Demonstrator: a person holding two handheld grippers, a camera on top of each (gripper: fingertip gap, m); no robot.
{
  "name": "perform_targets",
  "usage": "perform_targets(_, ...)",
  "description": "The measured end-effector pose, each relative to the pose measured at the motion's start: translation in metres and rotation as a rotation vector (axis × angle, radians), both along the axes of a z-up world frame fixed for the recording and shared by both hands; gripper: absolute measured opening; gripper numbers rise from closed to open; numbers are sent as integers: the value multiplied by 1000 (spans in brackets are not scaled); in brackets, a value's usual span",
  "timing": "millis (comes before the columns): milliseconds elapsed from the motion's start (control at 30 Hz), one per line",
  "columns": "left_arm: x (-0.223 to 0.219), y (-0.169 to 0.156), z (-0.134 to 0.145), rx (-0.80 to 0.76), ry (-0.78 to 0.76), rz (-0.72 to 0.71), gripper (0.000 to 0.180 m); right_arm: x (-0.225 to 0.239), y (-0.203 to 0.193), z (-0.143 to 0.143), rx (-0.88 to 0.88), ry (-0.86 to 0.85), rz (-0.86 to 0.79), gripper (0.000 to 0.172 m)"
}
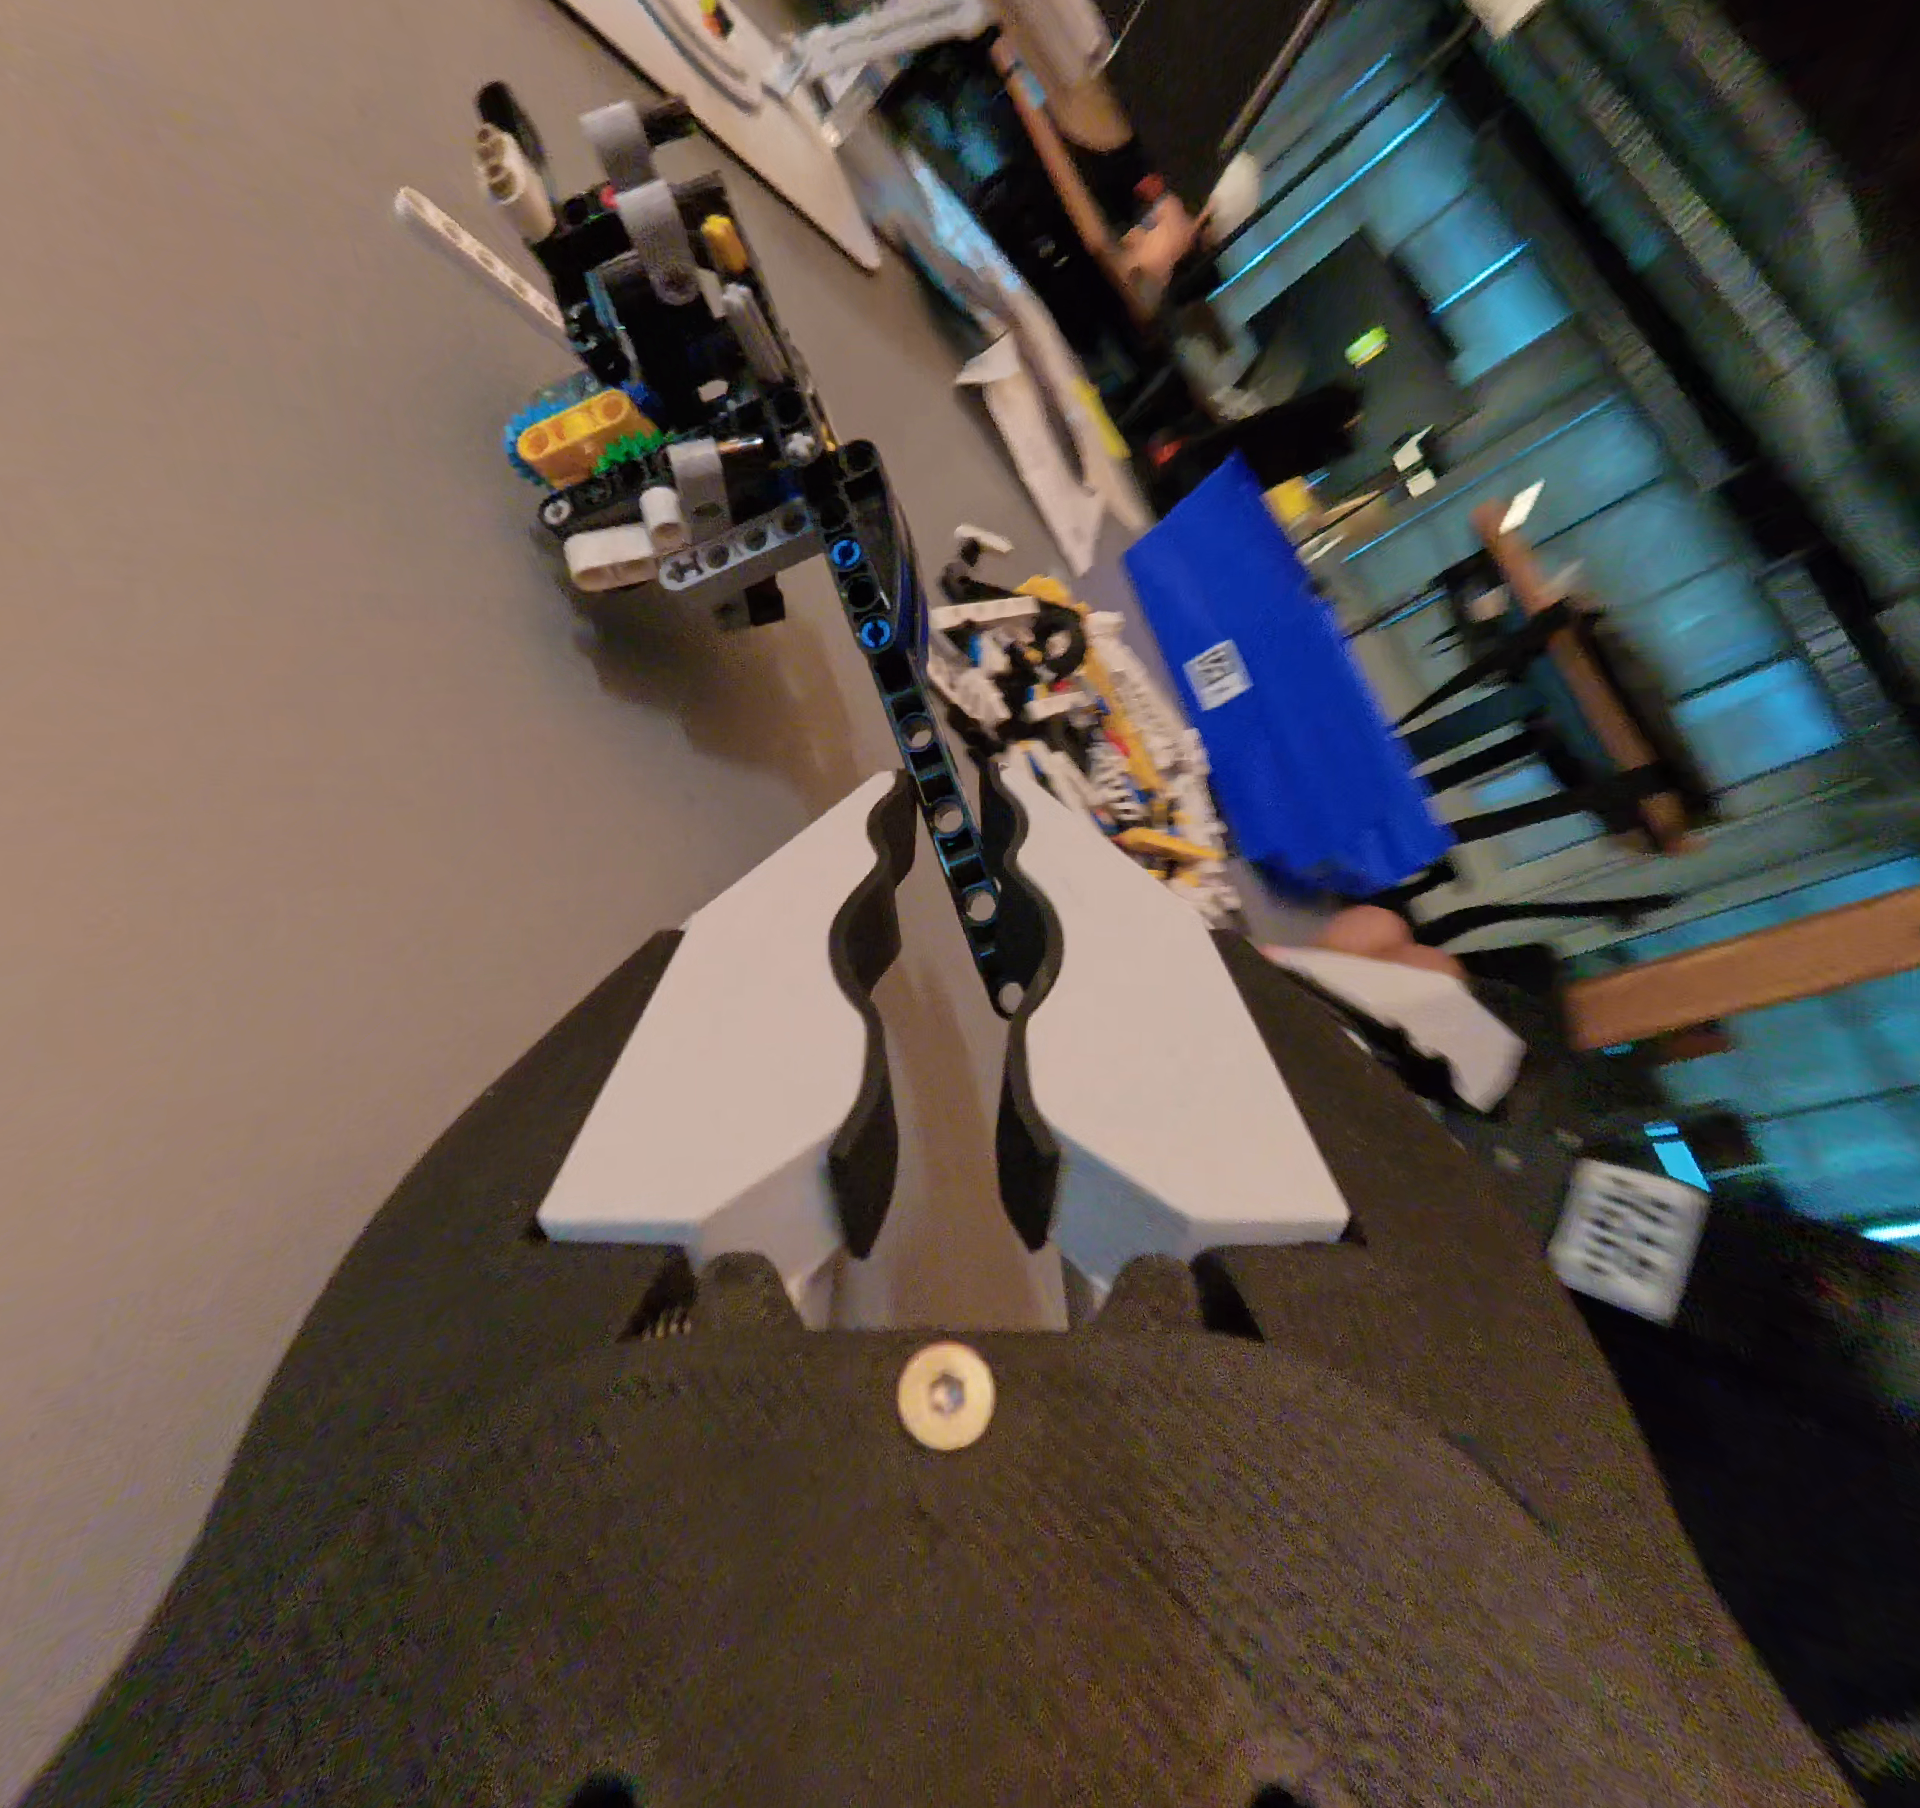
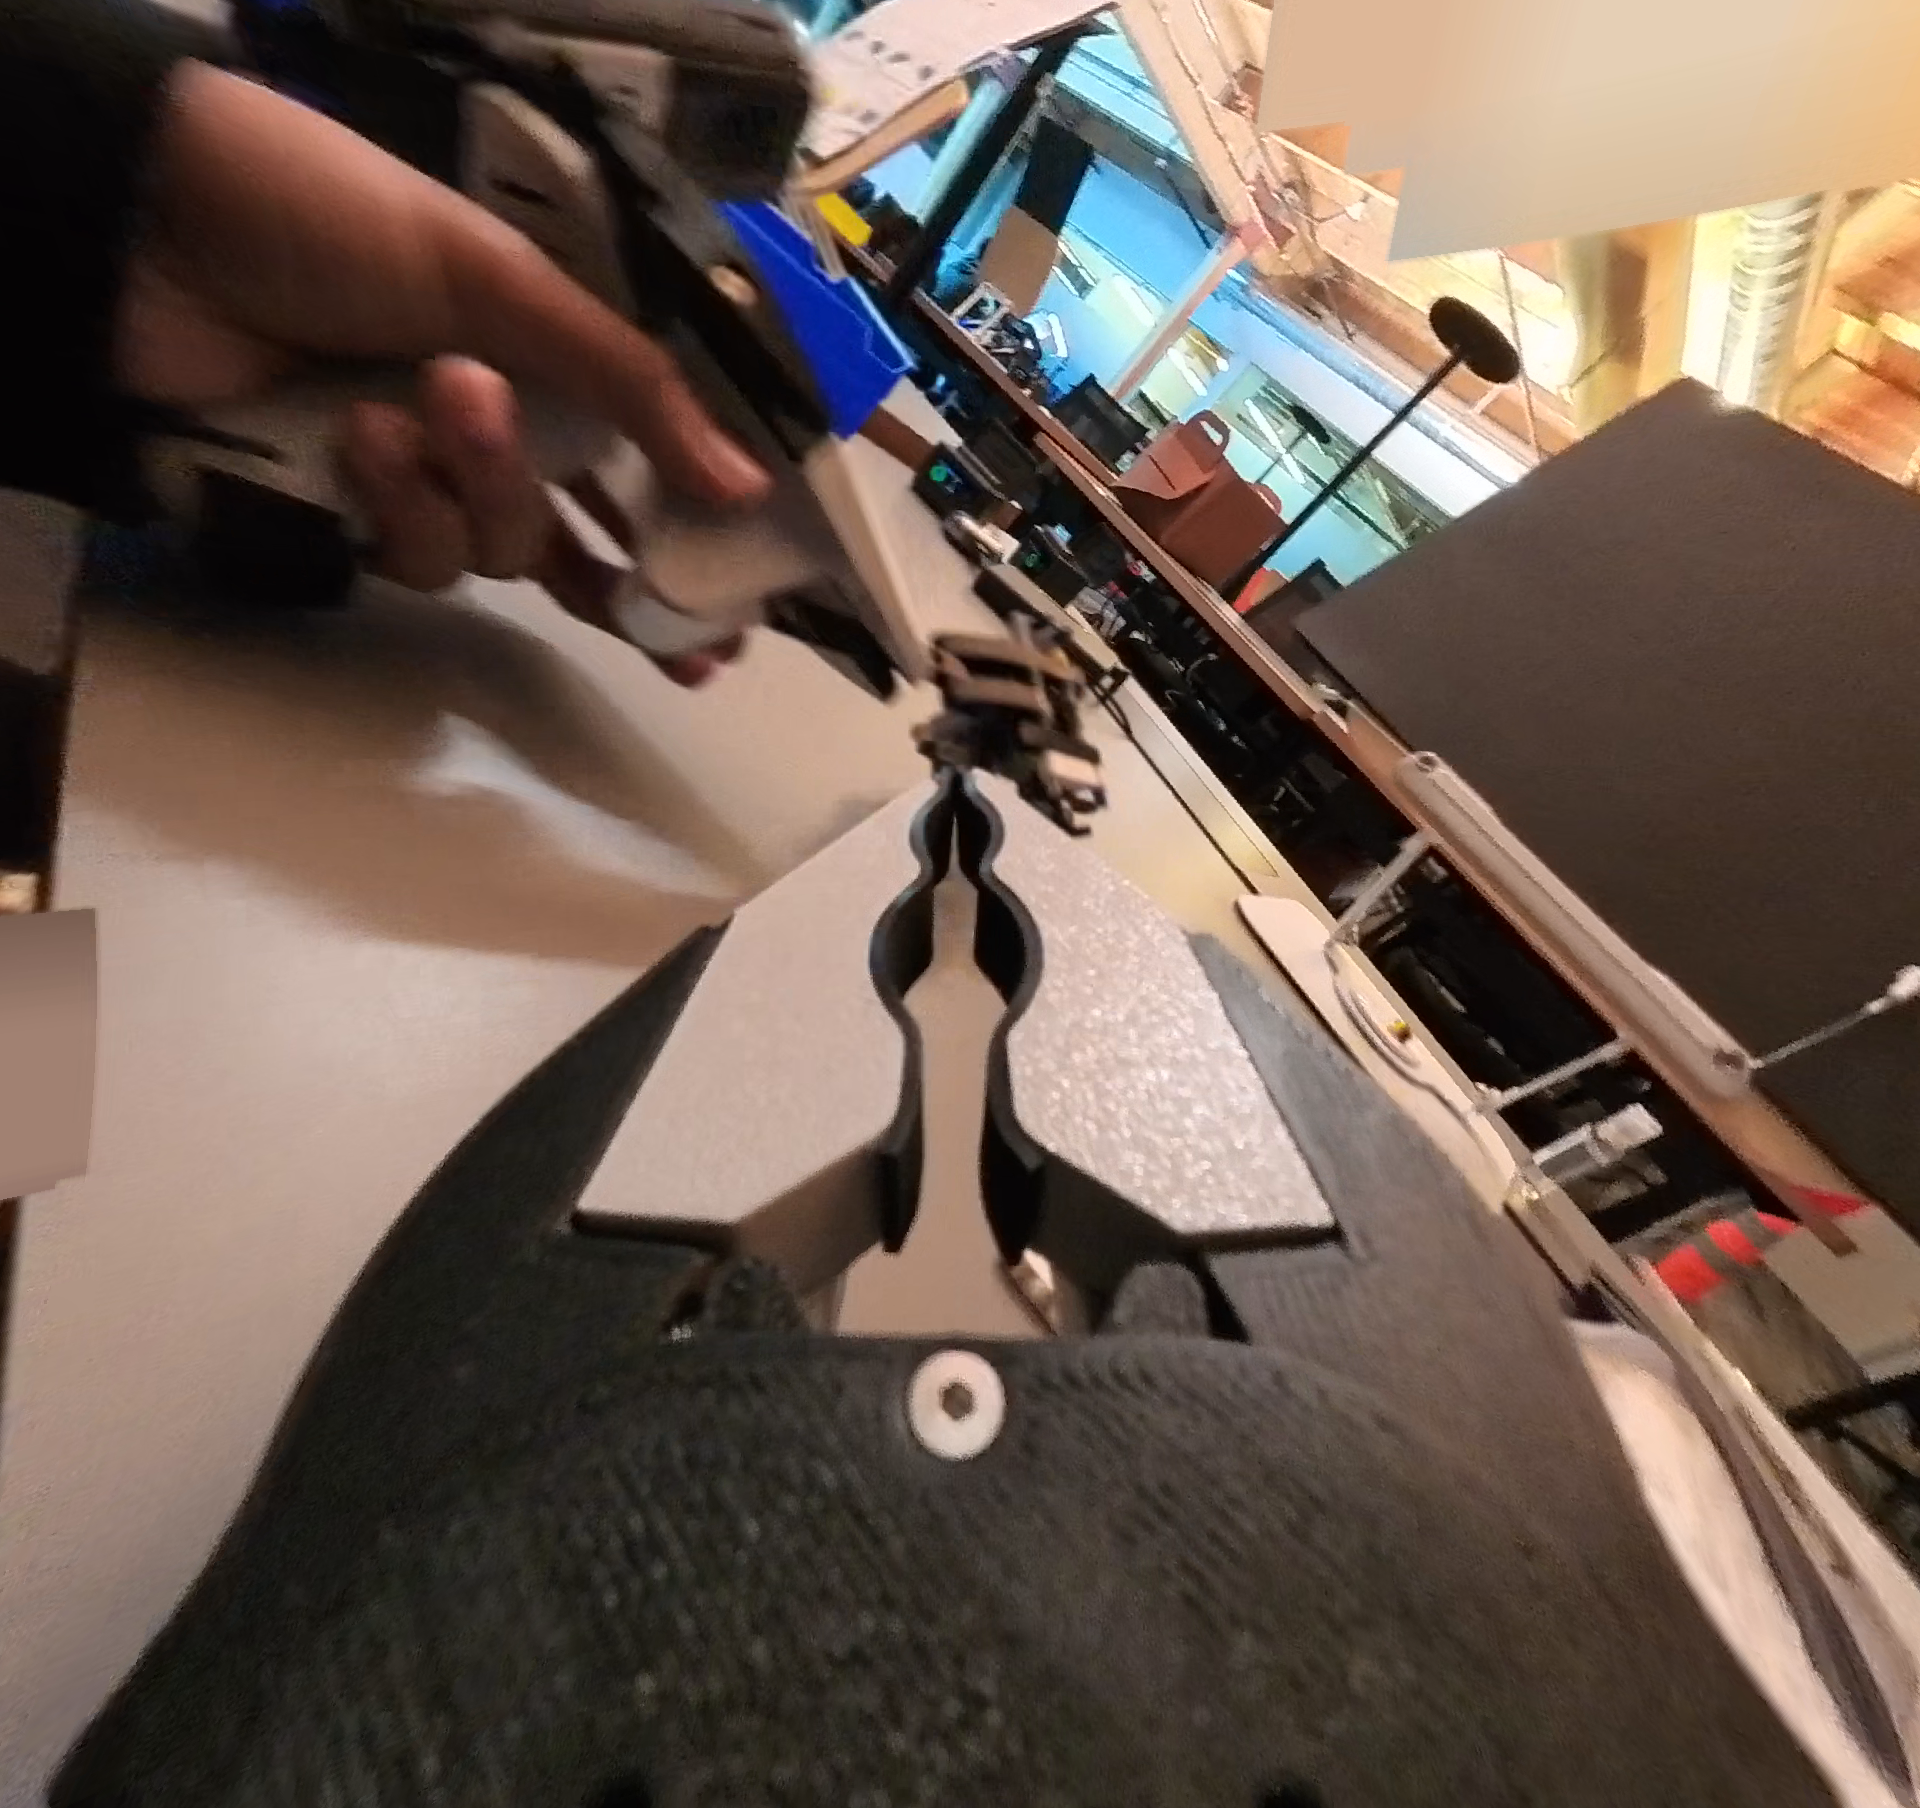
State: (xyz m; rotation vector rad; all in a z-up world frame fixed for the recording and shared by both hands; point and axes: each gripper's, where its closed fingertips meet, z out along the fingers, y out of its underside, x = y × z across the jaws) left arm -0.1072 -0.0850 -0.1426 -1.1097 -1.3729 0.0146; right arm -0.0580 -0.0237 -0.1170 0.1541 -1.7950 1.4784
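In the left wrist view my left gripper (image 1: 945,787) is shut on a long black beam with holes (image 1: 940,813). The beam runs slantwise between the black pads and touches both. Its far end joins a building-brick model (image 1: 686,428) of black, grey, white and yellow parts, over the grey table (image 1: 260,615). In the right wrist view the left gripper (image 2: 883,657), held by a hand (image 2: 416,356), reaches the same model (image 2: 1008,719) from the upper left. My right gripper (image 2: 956,808) is shut, with nothing seen between its pads, its tips just below the model. One of its white fingers (image 1: 1392,1010) shows in the left wrist view.
A blue bin (image 1: 1278,678) stands to the right with a pile of loose building parts (image 1: 1091,719) in front of it. A white board (image 1: 727,44) lies at the table's far side. A black panel (image 2: 1662,719) rises beyond the table edge.
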Motion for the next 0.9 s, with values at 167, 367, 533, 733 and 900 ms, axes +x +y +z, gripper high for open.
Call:
perform_targets(167,57,-20,4,234,-30,-86,8,-10,9,10,-83,-60,-32,0)
perform_targets(367,95,-34,-1,230,-26,-97,8,-12,9,11,-89,-68,-41,0)
perform_targets(533,96,-36,-3,120,-14,-99,8,-12,8,10,-79,-57,-46,0)
perform_targets(733,89,-46,-12,-4,-15,-49,8,-15,10,11,-92,-73,-61,0)
perform_targets(900,86,-42,-16,-37,-11,-62,8,-45,3,12,-170,-496,-56,3)
